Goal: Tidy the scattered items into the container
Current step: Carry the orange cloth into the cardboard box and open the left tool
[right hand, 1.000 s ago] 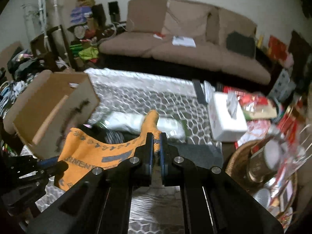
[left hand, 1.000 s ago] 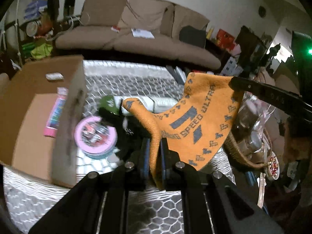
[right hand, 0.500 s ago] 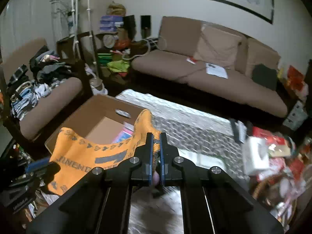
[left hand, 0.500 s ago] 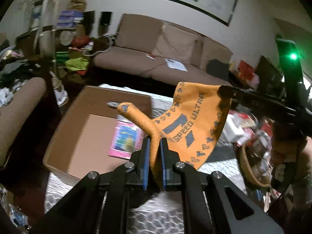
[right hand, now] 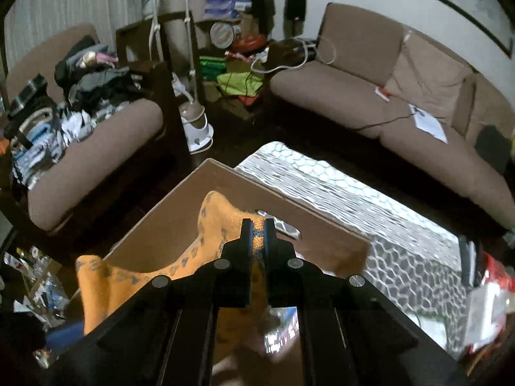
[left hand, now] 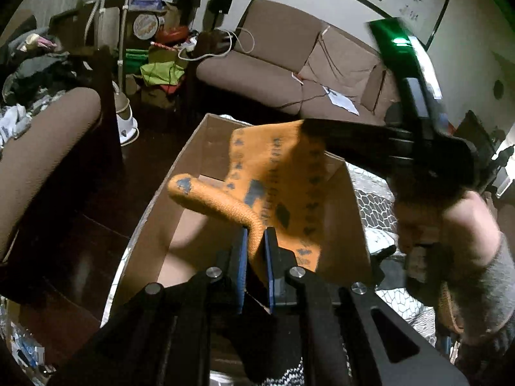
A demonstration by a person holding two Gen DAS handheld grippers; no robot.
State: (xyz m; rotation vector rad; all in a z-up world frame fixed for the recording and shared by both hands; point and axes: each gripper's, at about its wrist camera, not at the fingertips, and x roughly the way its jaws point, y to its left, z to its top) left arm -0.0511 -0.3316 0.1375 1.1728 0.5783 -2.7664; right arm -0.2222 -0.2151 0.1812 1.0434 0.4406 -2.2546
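Your left tongs [left hand: 256, 236] and right tongs [right hand: 257, 225] both clench the orange sock [left hand: 283, 186], stretched above the cardboard box [left hand: 154, 212] at the hex-patterned tabletop's [right hand: 386, 222] edge; brown sofa [right hand: 370, 77] behind.

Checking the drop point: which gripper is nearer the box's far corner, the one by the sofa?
Right. The right gripper holds the orange sock deeper over the cardboard box; the left gripper grips it nearer the box's near edge.
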